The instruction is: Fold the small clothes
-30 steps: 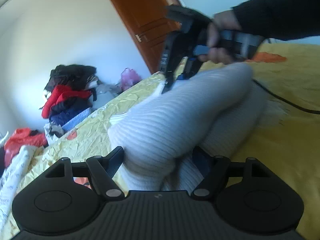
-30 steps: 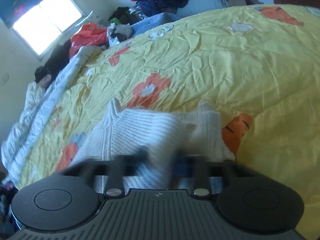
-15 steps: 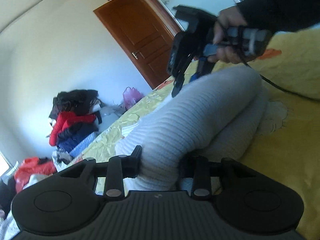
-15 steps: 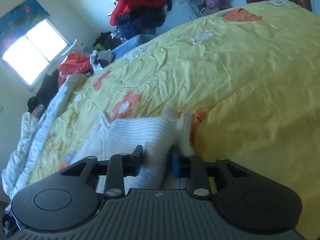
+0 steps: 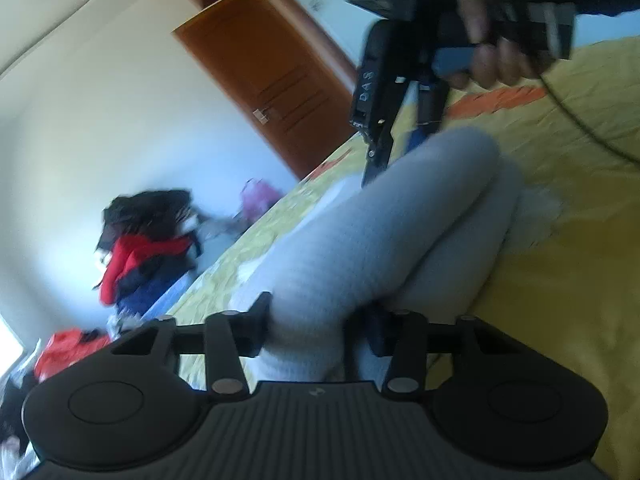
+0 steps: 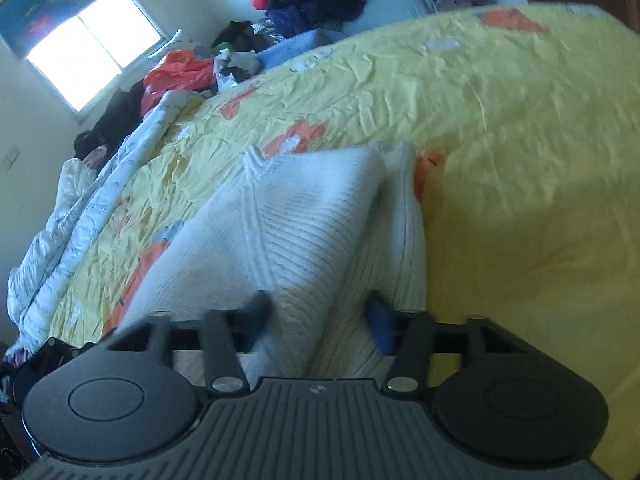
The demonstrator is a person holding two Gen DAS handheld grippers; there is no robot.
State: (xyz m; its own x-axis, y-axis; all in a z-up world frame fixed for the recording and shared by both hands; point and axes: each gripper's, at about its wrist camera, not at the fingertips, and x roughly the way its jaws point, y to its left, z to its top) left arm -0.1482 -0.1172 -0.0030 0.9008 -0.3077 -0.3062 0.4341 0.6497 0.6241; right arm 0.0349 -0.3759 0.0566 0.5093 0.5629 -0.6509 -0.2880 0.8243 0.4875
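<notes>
Since a second ago we have lifted the white knit garment (image 6: 304, 216) higher off the yellow bedspread (image 6: 520, 128) — our left gripper (image 5: 312, 320) pinches its near fold, our right gripper (image 6: 316, 316) clamps the other end, and the cloth sags between them.
</notes>
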